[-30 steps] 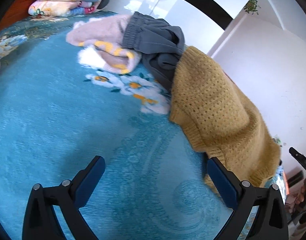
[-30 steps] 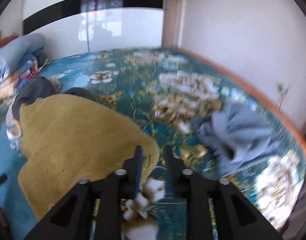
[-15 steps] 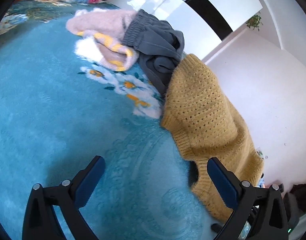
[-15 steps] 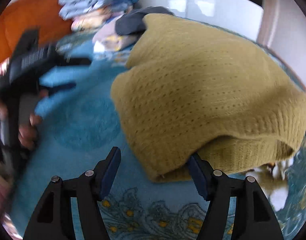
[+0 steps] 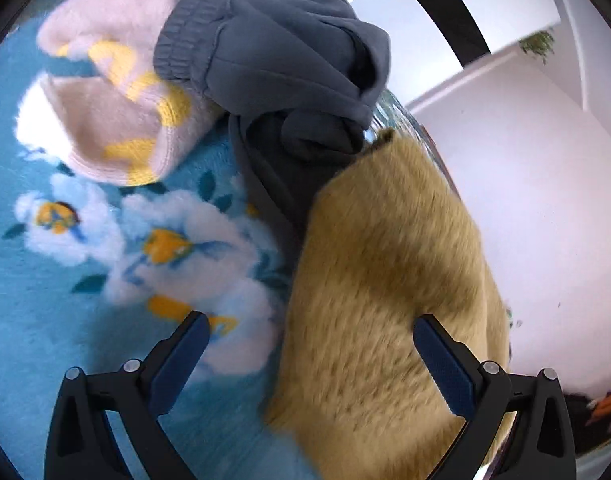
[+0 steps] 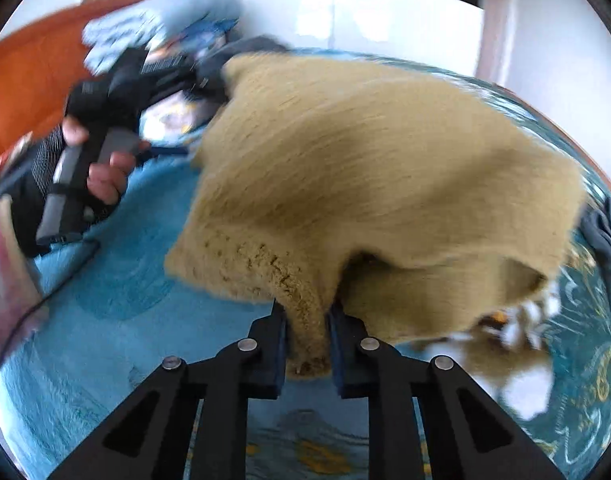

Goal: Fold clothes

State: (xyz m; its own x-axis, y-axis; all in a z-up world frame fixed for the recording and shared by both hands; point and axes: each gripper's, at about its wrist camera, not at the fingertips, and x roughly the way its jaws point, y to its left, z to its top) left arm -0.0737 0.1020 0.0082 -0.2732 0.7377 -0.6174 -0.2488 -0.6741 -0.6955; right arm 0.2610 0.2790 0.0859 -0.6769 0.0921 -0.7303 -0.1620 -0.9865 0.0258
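A mustard-yellow knitted sweater point(image 5: 385, 300) point(image 6: 365, 152) lies bunched on the blue flowered blanket point(image 5: 45, 320). My right gripper point(image 6: 307, 320) is closing its jaws, and the pads pinch a fold of the sweater's near hem between them. My left gripper point(image 5: 310, 322) is open, straddling the sweater's left edge, with the right finger over the knit and the left finger over the blanket. In the right wrist view a hand point(image 6: 105, 176) holds that left gripper at the sweater's far left side. The image is motion-blurred.
Grey sweatpants point(image 5: 273, 60) and a pink fuzzy sweater with yellow marks point(image 5: 117, 92) lie crumpled just beyond the yellow one. A stack of folded items point(image 6: 157, 28) sits by the orange headboard point(image 6: 25, 76). A grey-blue garment point(image 6: 605, 240) lies at the right edge.
My right gripper swung round to the sweater, opened wide at its hem, then closed on it. The left gripper moved in towards the sweater and the clothes pile, staying open.
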